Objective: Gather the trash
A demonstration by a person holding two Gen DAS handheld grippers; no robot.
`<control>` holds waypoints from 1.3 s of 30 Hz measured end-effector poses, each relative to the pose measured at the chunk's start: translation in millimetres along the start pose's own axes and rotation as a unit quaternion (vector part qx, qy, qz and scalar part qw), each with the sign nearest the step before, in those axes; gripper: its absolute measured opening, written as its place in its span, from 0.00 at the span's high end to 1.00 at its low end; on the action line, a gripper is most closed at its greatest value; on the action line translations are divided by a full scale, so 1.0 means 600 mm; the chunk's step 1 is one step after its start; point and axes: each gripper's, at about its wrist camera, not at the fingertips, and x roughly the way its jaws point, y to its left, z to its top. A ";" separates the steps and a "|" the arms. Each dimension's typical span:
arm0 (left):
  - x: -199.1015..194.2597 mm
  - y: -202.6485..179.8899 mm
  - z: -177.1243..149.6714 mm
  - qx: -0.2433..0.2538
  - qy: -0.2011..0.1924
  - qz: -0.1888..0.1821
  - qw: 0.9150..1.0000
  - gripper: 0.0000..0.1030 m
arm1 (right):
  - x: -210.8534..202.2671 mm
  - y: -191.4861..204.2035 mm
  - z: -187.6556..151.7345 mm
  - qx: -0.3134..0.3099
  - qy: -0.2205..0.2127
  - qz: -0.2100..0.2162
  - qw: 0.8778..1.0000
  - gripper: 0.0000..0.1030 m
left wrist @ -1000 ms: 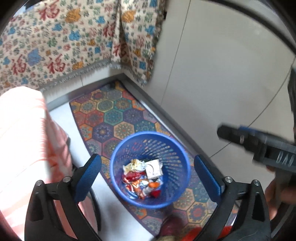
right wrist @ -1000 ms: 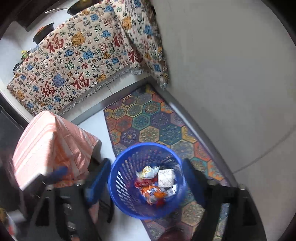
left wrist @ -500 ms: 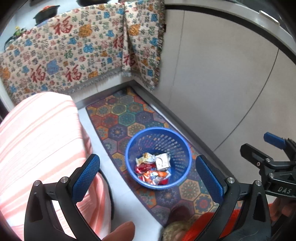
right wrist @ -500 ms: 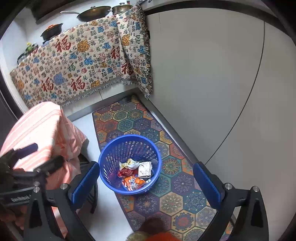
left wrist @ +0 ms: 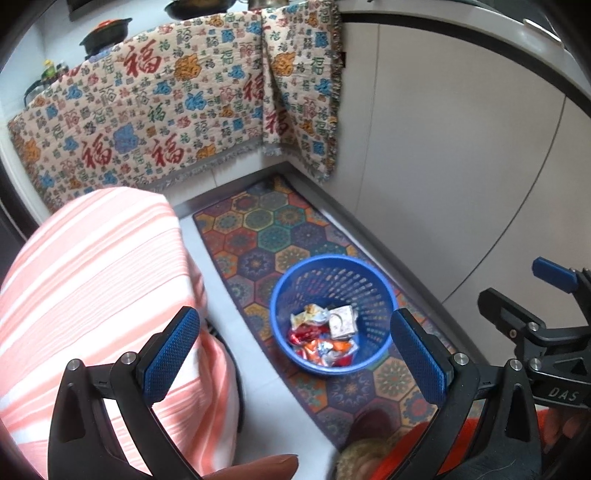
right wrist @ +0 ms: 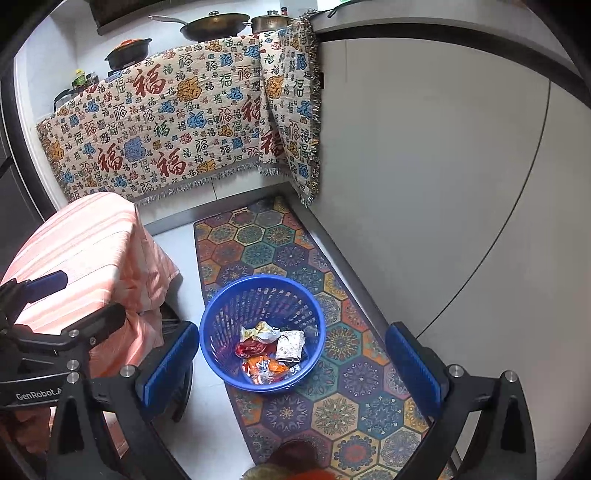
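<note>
A blue perforated basket [left wrist: 332, 259] [right wrist: 258, 281] stands on the rug and holds several crumpled wrappers [left wrist: 325, 336] [right wrist: 273, 350], red, orange, silver and white. My left gripper [left wrist: 293, 317] hovers well above it, open, with nothing between its blue pads. My right gripper [right wrist: 291, 328] also hangs high over the basket, its jaws wide open and empty. Each gripper shows in the other's view: the right one [left wrist: 546, 332] at the right edge, the left one [right wrist: 55, 314] at the left edge.
A hexagon-patterned rug [left wrist: 266, 236] [right wrist: 354, 387] runs along white cabinet doors [left wrist: 443, 166]. A stool draped in orange-striped cloth [left wrist: 92, 277] [right wrist: 85, 251] stands left of the basket. A patterned cloth [right wrist: 166, 122] hangs from a counter with pans [right wrist: 214, 26]. A person's foot [right wrist: 295, 454] is below.
Both grippers have risen and drawn back from the basket, which now looks smaller and farther below. The right gripper's jaws have spread wider. The wrappers lie as before.
</note>
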 end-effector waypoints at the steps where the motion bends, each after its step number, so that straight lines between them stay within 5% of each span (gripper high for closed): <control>1: 0.000 -0.001 -0.001 -0.001 0.001 0.002 1.000 0.00 | 0.001 0.001 0.000 -0.001 0.000 0.001 1.000 0.00; 39: 0.014 0.012 0.001 -0.020 0.010 -0.024 0.999 0.00 | 0.015 0.020 0.001 -0.018 0.013 0.005 1.000 0.00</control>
